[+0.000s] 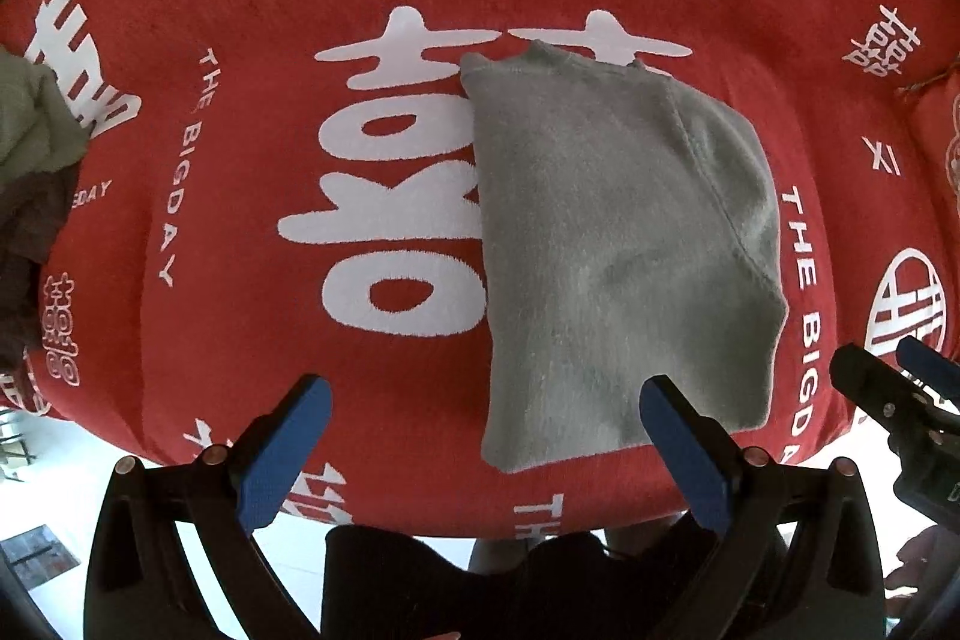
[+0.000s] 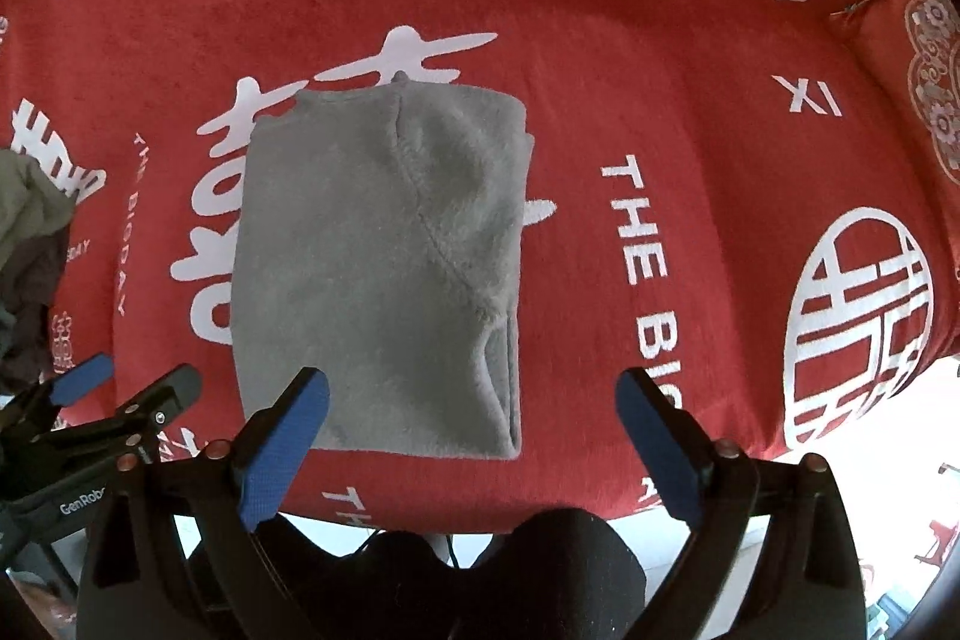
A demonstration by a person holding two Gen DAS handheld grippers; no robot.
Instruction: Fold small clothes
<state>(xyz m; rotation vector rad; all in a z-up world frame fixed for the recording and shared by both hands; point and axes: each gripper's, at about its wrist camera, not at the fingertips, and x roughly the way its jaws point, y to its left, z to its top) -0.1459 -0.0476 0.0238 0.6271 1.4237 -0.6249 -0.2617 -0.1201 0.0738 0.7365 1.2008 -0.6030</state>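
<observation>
- We work over a red cloth (image 1: 240,10) printed with large white characters and the words "THE BIGDAY"; it covers the whole surface, and pale floor shows past its near edge at 6 o'clock in both views.
- Our left gripper (image 1: 486,406) hangs above the cloth with its blue pads spread wide and nothing between them; the right-hand pad only overlaps the garment's near edge in the picture, without pressing on it.
- Our right gripper (image 2: 472,400) is likewise spread wide and empty, its left pad lying over the garment's near hem in the view, but clear of it.
- In the left wrist view the right gripper shows at 4 o'clock; in the right wrist view the left one shows at 8 o'clock. They sit near each other, apart.
- The grey fleece garment (image 1: 618,244) lies flat on the cloth just beyond both grippers, at about 12 o'clock from the pads.
- We judge it already folded lengthwise: one side looks doubled over, with a diagonal sleeve seam on top and layered edges along its right side.
- Its long axis runs from 6 to 12 o'clock, neckline at the far end, hem towards us.
- What seems left is a crosswise fold, hem to neck, then setting it aside.
- A heap of other clothes (image 1: 30,196) waits at 9 o'clock, so more folding looks ahead.
</observation>
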